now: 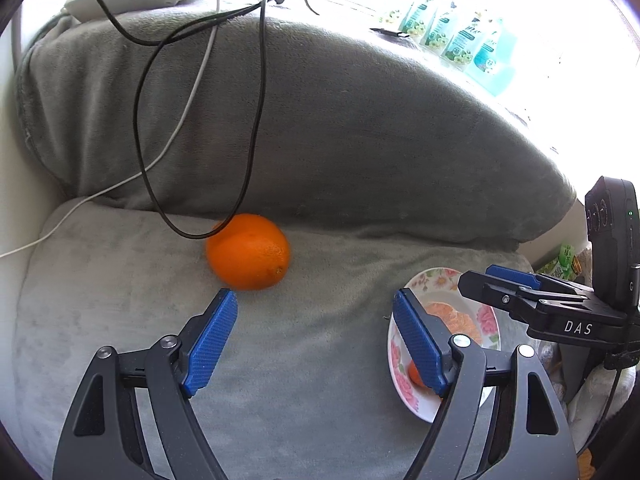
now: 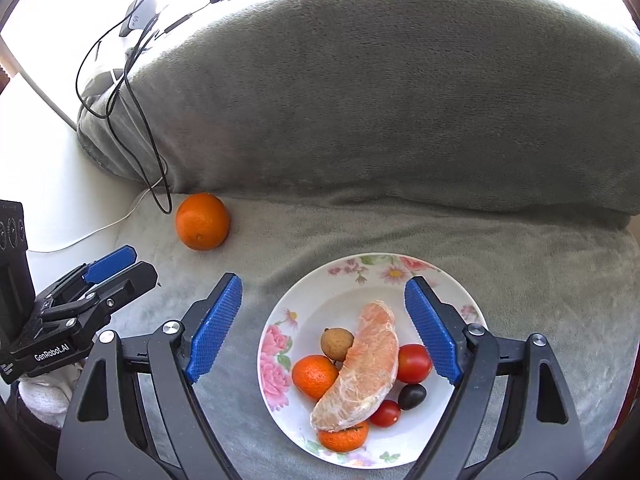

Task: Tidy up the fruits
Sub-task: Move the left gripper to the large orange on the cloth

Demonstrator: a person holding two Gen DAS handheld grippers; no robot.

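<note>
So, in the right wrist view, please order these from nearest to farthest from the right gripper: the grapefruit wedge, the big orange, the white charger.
1. Grapefruit wedge: on the floral plate, just below the open right gripper.
2. Big orange: farther back on the left, on the grey cushion.
3. White charger: farthest, top left behind the cushion.

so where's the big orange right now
The orange lies on the grey cushion, left of the plate, beside the black cable, ahead of the left gripper.

Plush matt grey blanket (image 2: 360, 100) — glossy ceramic plate (image 2: 400, 268) — dimpled orange (image 2: 202, 222) skin
</note>
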